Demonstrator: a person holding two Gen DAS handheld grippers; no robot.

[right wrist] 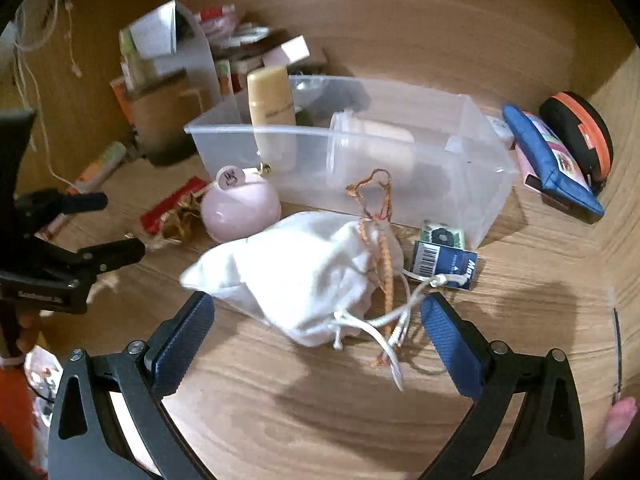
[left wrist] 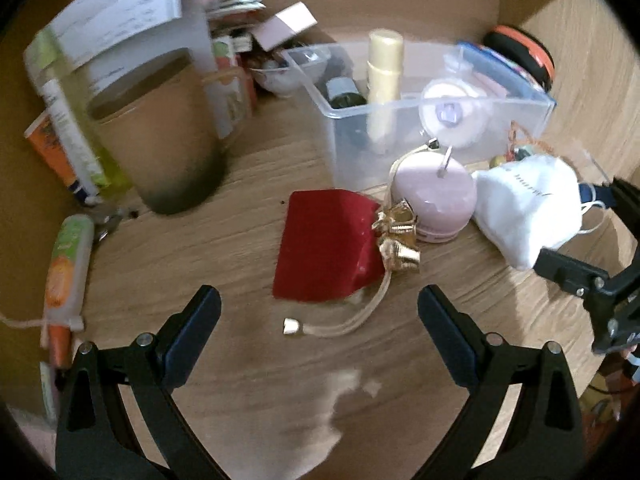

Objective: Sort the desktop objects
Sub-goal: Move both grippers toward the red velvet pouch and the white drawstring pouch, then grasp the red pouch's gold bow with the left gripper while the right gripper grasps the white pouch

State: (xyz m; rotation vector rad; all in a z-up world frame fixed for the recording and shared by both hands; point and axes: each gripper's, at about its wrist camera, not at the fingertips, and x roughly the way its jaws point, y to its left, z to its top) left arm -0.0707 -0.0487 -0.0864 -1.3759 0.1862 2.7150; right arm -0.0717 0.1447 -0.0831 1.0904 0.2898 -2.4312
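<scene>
In front of the clear bin [right wrist: 472, 184], the white pouch [right wrist: 296, 276] looks soft and light, best pinched mid-body by the right gripper [right wrist: 316, 340], spread wide and empty like the left gripper [left wrist: 320, 316].

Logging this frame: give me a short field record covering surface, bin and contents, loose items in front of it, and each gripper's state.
surface: wooden desk
bin: clear plastic bin, holding a cream bottle and a clear cup on its side
loose items: red pouch, pink round case, white drawstring bag, small blue box
left gripper: open, empty, facing the red pouch
right gripper: open, fingers either side of the white drawstring bag
</scene>
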